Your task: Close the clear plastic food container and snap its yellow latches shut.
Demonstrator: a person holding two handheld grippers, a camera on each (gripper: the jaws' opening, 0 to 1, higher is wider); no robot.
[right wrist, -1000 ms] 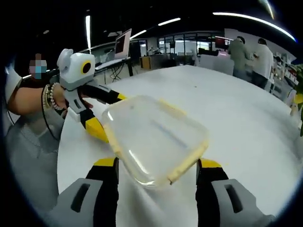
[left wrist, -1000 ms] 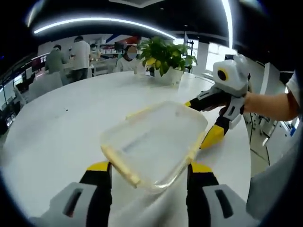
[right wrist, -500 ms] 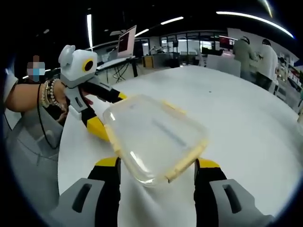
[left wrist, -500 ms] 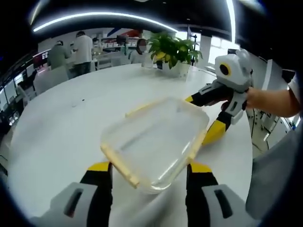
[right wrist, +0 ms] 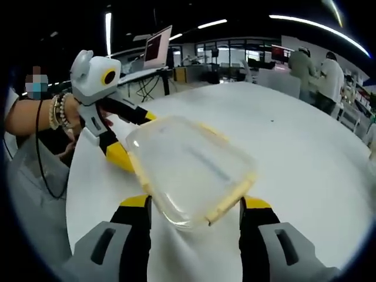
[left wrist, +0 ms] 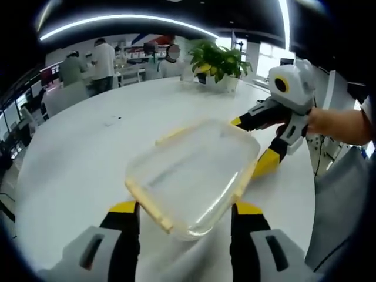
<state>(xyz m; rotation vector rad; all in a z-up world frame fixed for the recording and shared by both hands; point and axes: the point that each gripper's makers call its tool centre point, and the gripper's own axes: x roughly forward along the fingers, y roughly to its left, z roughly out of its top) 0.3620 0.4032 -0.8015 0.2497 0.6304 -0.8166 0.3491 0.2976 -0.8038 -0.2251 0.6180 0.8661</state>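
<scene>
A wide round white bench point(left wrist: 76, 158) is seen in both views, and the clear plastic food container point(left wrist: 191, 173) is carried above it, between the two tools. The container is seen as a rounded rectangle of clear plastic with its lid on; nothing can be made out inside it, and the white bench top is seen through its walls. Pale yellow latches point(left wrist: 150, 205) are set along its edges, among them a long one on the near edge in the left gripper view and another point(right wrist: 229, 200) on the near edge in the right gripper view; whether they are snapped down cannot be told.

The left tool point(left wrist: 184, 216) is spread wide, with one near corner of the container lying between its yellow-tipped jaws. The right tool point(right wrist: 192, 210) is likewise spread, and the opposite corner is bracketed by its jaws. Whether the jaws touch the plastic cannot be told.

A potted green plant point(left wrist: 218, 61) is stood at the far edge of the bench in the left gripper view. People are seen standing at desks beyond the bench.
</scene>
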